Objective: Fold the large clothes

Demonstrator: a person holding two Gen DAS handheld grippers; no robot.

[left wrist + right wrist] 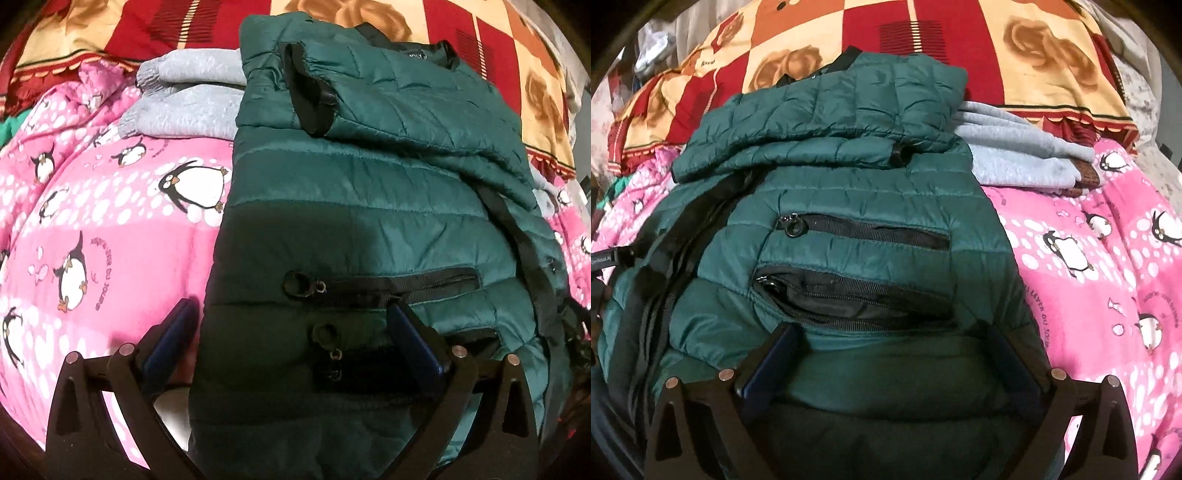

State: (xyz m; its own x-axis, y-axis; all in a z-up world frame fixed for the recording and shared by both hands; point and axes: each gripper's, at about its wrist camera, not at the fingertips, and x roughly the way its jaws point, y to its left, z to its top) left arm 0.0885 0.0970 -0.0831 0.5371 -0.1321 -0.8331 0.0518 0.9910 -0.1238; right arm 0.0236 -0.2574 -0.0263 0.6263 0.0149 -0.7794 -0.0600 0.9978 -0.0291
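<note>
On the pink penguin-print blanket [110, 229] lies the green quilted jacket [369, 206], front up, with both sleeves already laid across its chest, one black cuff [310, 92] turned toward the left side; two zipped pockets [864, 232] show on the lower panel, and the nearer one gapes open, its black lining visible; the left gripper [291, 325] stands wide, one finger over the blanket just beside the jacket's edge and the other over the lower panel, closed on nothing; the right gripper [886, 354] is equally wide, both fingers above the hem region, holding nothing; whether any pad touches the cloth cannot be told; a folded grey sweater [1015, 158] sits beside the jacket's shoulder, partly under it, and a red-and-cream floral blanket [923, 55] covers the far end of the bed; judging from this, the hem-to-collar fold comes next; the slick, puffy fabric may slip from a shallow pinch, a finger could snag the gaping pocket instead of the hem, and lifting unevenly would likely spill the sleeves off the chest or drag the sweater along.
</note>
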